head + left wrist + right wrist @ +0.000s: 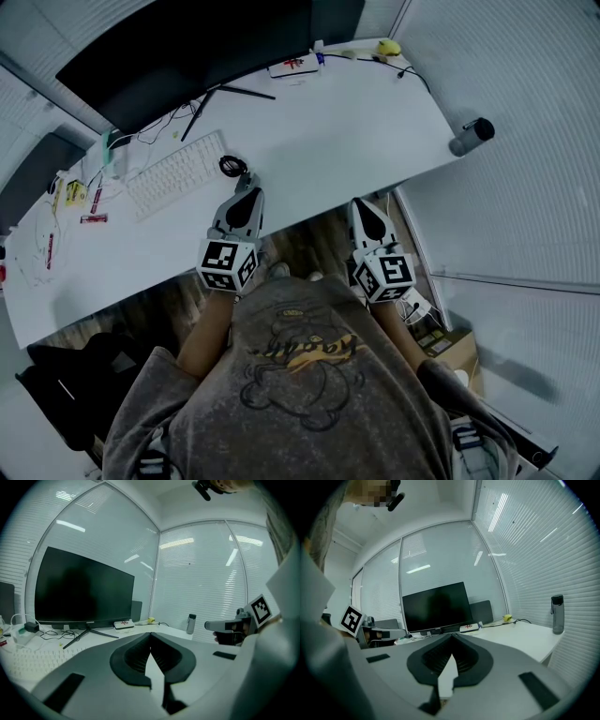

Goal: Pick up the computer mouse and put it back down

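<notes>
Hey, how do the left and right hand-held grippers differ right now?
The left hand-held gripper reaches over the desk beside the keyboard; the right hand-held gripper sits back at its edge, above the floor. The left leans rightward, the right leftward. Both are shut and empty.

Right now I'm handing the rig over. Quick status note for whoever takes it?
Left claw: shut, empty, tip over the desk near the keyboard's right end.
Right claw: shut, empty, held off the desk's near edge.
Mouse: probably the small dark object on the desk just ahead of the left claw; too small to be sure.
Done: can't tell whether it has been lifted yet.
Left: if not, likely open the left claw, grasp, lift, set down.
</notes>
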